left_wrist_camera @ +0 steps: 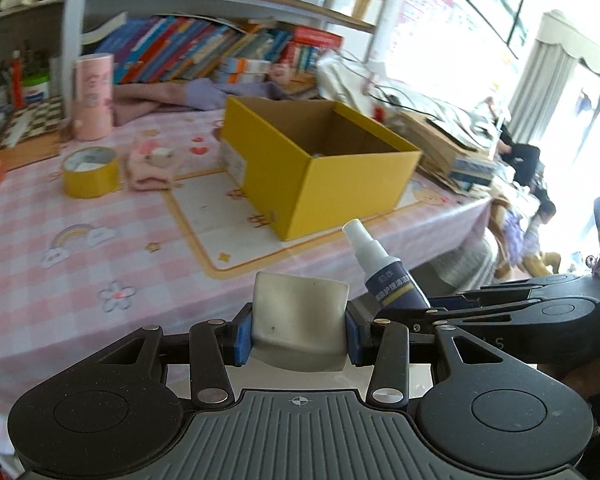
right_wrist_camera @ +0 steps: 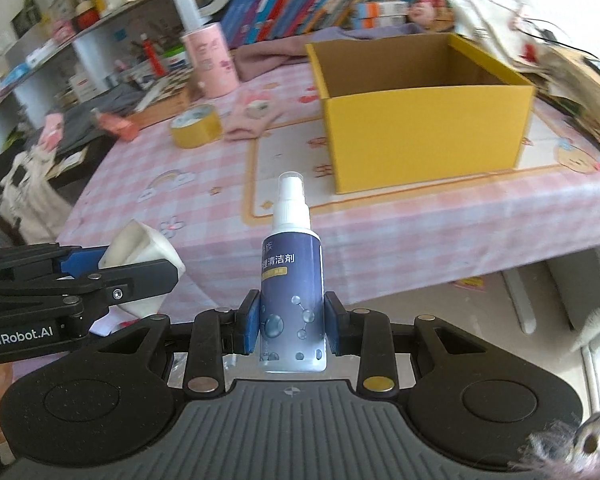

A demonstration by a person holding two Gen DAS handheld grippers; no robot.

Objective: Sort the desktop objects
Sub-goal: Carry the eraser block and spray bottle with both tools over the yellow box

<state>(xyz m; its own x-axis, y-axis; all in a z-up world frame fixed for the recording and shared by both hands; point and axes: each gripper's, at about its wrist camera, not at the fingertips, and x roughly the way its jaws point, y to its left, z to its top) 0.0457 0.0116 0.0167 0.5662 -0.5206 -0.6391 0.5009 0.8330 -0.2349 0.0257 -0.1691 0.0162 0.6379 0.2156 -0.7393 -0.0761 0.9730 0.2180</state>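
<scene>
We carry loads toward the open yellow cardboard box point(right_wrist_camera: 424, 120): left gripper point(left_wrist_camera: 298, 326) pinches a squat white ceramic dish point(left_wrist_camera: 298, 320), right gripper point(right_wrist_camera: 292, 322) pinches a navy plastic spray bottle with white nozzle point(right_wrist_camera: 292, 280); next, lift both over the rim

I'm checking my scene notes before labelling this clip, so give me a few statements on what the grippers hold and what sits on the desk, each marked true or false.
1. The right gripper is shut on a spray bottle. True.
2. The left gripper is empty. False: it is shut on a white block.
3. The yellow box is closed with a lid. False: its top is open.
4. A roll of yellow tape lies on the checked tablecloth. True.
5. The spray bottle is already inside the yellow box. False: it is held in front of the desk, outside the box.
</scene>
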